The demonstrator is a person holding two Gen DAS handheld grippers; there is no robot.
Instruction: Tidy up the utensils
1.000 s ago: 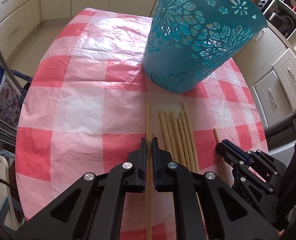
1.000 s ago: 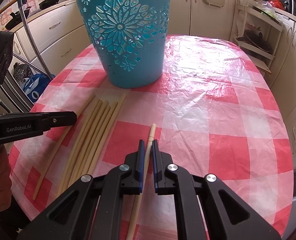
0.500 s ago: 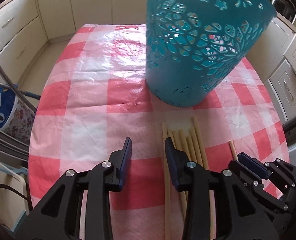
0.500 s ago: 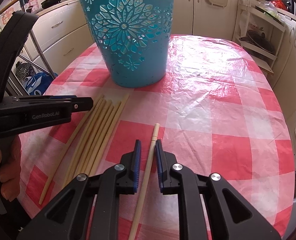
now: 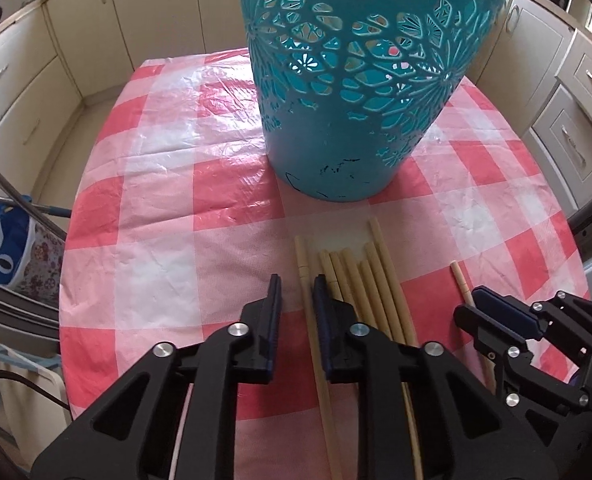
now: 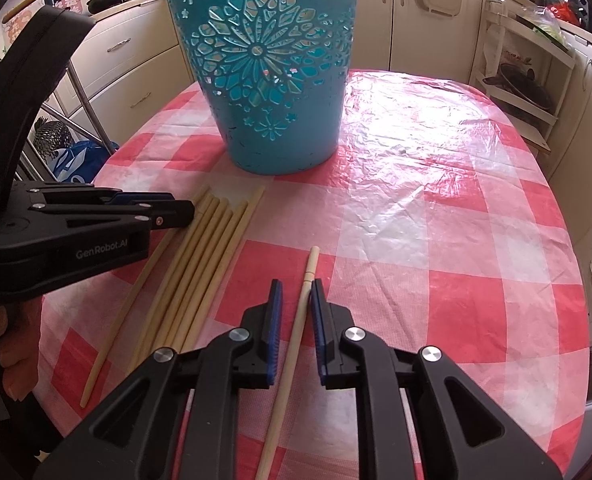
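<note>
A teal cut-out basket (image 5: pixel 360 80) stands on the red-and-white checked table; it also shows in the right wrist view (image 6: pixel 271 76). Several bamboo chopsticks (image 5: pixel 368 284) lie side by side in front of it, seen too in the right wrist view (image 6: pixel 211 256). My left gripper (image 5: pixel 298 300) is open, with the leftmost chopstick (image 5: pixel 308 292) lying between its jaws on the cloth. My right gripper (image 6: pixel 296 304) is open around a lone chopstick (image 6: pixel 300 312) lying apart to the right, which also shows in the left wrist view (image 5: pixel 462 284). Each gripper shows in the other's view (image 5: pixel 496 320) (image 6: pixel 167 208).
The table edge (image 6: pixel 568 320) curves round at the right. Cream kitchen cabinets (image 5: pixel 55 60) surround the table. A metal chair frame and a blue bag (image 5: pixel 3 244) stand off the table's left side. A white rack (image 6: pixel 524 76) stands at the back right.
Both grippers opened and let go of their chopsticks, which now lie on the cloth. The left gripper moved closer to the basket and the chopstick row.
</note>
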